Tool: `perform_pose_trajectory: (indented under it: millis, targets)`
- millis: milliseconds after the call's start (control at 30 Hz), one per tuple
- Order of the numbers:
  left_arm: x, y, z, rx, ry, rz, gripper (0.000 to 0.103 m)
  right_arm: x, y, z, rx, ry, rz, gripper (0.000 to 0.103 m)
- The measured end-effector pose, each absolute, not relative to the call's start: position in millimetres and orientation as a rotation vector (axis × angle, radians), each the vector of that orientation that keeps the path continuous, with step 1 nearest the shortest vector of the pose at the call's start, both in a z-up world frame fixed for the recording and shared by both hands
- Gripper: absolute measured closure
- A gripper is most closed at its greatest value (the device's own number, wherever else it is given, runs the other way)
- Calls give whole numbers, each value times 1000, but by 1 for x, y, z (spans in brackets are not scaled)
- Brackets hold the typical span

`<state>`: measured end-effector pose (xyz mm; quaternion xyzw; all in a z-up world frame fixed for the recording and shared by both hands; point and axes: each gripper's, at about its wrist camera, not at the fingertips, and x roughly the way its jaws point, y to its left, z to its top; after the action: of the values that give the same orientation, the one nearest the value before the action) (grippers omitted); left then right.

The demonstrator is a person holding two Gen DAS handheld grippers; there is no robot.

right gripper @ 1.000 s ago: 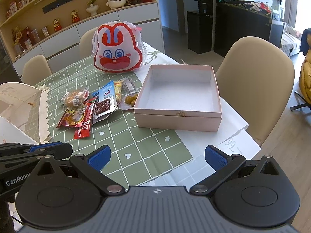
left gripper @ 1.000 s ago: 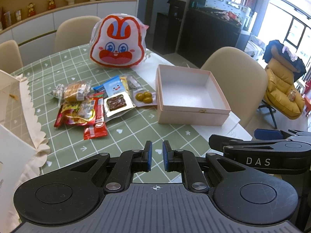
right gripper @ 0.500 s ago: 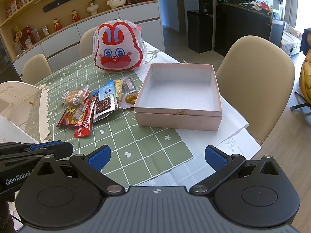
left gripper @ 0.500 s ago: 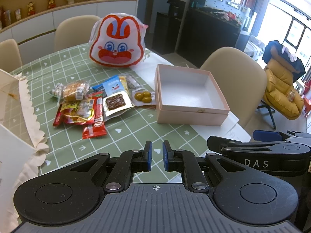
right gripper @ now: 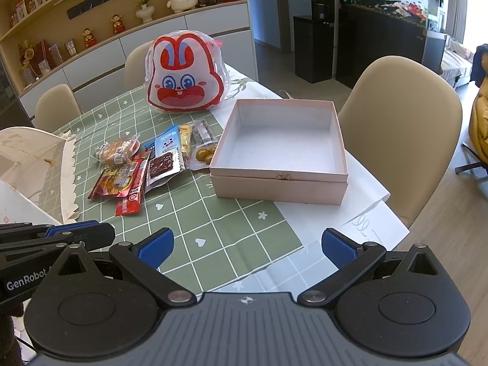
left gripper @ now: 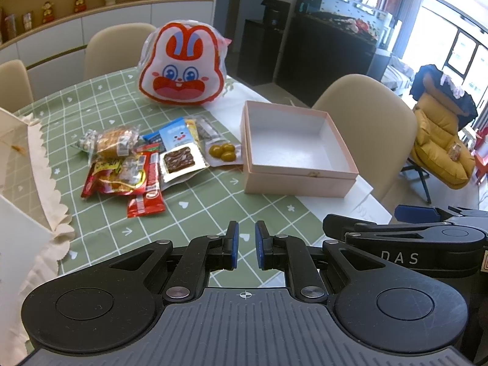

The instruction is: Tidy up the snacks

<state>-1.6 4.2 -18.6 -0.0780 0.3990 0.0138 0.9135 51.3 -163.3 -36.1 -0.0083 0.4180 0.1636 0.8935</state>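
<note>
Snacks point(left gripper: 143, 164) lie well beyond both jaws.

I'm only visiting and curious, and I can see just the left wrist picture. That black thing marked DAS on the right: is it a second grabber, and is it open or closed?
Observer: Yes, that is the right gripper. Its own camera shows its blue pads spread wide apart, with nothing between them.
Operator: Does the one I'm looking along have a name written on it too?
Observer: It does. From the right wrist camera, the left gripper shows from the side, and the GenRobot lettering is printed there in white.
</note>
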Motion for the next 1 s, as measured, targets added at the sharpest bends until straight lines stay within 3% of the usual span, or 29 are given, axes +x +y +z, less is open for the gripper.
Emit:
perform_pose_trajectory:
  millis: [567,667,767,1000]
  targets:
    - [21,50,-46,-396,803,-44,88,64,-150,-49,-76,818,392,0]
    - [33,78,-64,-504,814,-89,88,77,-149,-67,-8,793,518,0]
    - [43,106,-76,-492,826,31,88,95,-139,-96,62,885,642,0]
    - [71,190,-83,-441,705,281,88,114,-92,-143,-50,964,668,0]
